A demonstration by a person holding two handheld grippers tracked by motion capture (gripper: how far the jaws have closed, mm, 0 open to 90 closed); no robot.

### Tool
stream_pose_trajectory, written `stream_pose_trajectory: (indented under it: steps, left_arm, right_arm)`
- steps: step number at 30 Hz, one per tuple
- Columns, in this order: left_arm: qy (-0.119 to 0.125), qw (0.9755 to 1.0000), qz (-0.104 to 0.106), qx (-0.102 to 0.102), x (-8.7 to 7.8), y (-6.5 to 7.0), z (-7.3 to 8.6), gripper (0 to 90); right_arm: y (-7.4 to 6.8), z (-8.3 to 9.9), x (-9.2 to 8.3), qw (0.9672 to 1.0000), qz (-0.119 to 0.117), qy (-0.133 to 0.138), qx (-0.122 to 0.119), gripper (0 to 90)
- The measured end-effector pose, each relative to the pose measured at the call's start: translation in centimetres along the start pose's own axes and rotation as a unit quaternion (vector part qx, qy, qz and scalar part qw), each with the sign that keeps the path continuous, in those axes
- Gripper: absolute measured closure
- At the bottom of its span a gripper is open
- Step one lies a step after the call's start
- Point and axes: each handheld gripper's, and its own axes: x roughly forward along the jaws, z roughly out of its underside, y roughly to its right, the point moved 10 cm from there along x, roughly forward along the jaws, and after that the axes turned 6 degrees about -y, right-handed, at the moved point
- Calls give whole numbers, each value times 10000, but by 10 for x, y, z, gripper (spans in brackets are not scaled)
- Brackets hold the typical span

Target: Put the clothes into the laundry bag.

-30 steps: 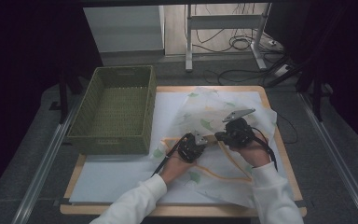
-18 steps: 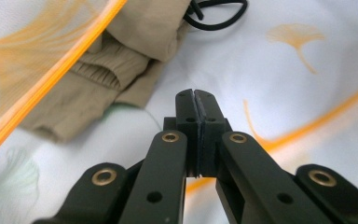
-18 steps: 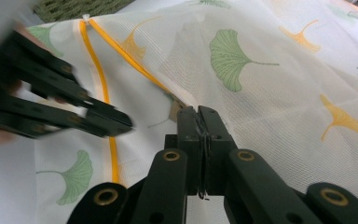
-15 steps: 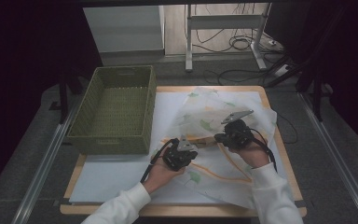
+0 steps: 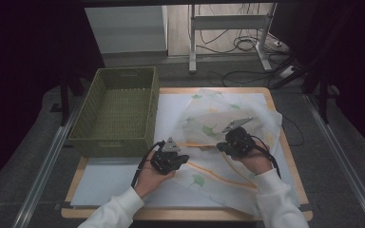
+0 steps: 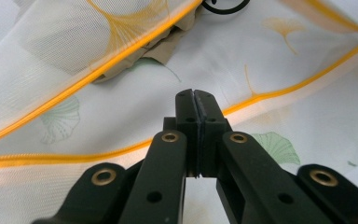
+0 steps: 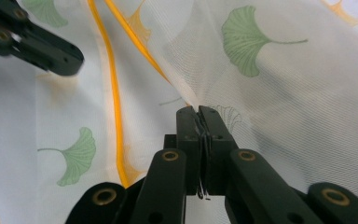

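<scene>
On the white sheet [image 5: 119, 183] covering the wooden table [image 5: 73, 183], spread right of centre: a thin cloth [image 5: 209, 118] printed with leaves and edged in orange. Right gripper [image 5: 229, 142] over the middle of the cloth, jaws clamped on a raised fold of it; in the right gripper view [image 7: 199, 116] fabric pinched between the pads and pulled up into a ridge. Left gripper [image 5: 179, 159] at the cloth's near left part, jaws pressed together; in the left gripper view [image 6: 195, 100] no fabric seen between them, the cloth lying just beyond and under the tips, an orange hem [image 6: 98, 151] running crosswise ahead. From the left gripper, bulk of the cloth to the right and away, hem lines slanting toward the near right corner. Nearer to the loose left edge: the left hand; already holding: the right. Just left of the cloth, close beside the left gripper, a green woven basket [image 5: 92, 137], empty, the likely obstacle to any swing leftward. Behind the table, a metal stand [image 5: 228, 21] and cables on the floor, well apart.
</scene>
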Motion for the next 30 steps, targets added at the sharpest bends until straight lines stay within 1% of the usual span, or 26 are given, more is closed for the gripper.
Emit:
stream_pose_trajectory:
  steps: [3, 7, 10, 14, 15, 17, 18, 20, 22, 24, 26, 27, 28, 30]
  left_arm:
    - [1, 10000, 45, -41, -3, 0, 2, 892]
    - [-43, 9999, 67, -68, -6, -1, 7, 890]
    - [-38, 9999, 45, -91, -9, -4, 11, 891]
    - [-37, 9999, 31, -147, -11, -6, 14, 891]
    - [-43, 9999, 31, -146, -12, -6, 15, 891]
    - [-55, 9999, 38, -151, -13, -6, 17, 891]
    - [-66, 9999, 49, -135, -13, -6, 19, 890]
    - [-83, 9998, 86, -156, -14, -4, 23, 889]
    - [-109, 9998, 96, -159, -15, -2, 26, 889]
    - [-122, 9997, 119, -181, -16, -1, 29, 889]
    - [-158, 9997, 128, -163, -17, -1, 32, 887]
    - [-168, 9997, 125, -155, -17, -1, 33, 886]
    - [-174, 9996, 127, -166, -18, -1, 34, 885]
    - [-176, 9996, 132, -170, -18, 0, 35, 885]
  right_arm:
    - [-2, 2, 7, 10000, -25, -58, -40, 861]
    - [-5, 9, 20, 9997, -85, -228, -100, 852]
    - [-6, 16, 29, 9993, -105, -351, -124, 851]
    - [-9, 21, 35, 9988, -144, -457, -122, 833]
    - [-10, 22, 36, 9987, -157, -467, -143, 810]
    - [-12, 23, 38, 9984, -218, -504, -161, 703]
    - [-12, 23, 38, 9984, -256, -498, -104, 658]
    - [-9, 20, 33, 9990, -306, -322, 61, 613]
    - [-5, 14, 26, 9992, -355, -57, 195, 608]
    - [1, 9, 21, 9990, -266, 153, 326, 614]
    - [3, 3, 18, 9975, -389, 399, 441, 657]
    - [5, 2, 17, 9969, -376, 467, 500, 699]
    - [7, 2, 18, 9971, -294, 484, 515, 742]
    - [9, 3, 23, 9979, -156, 396, 486, 806]
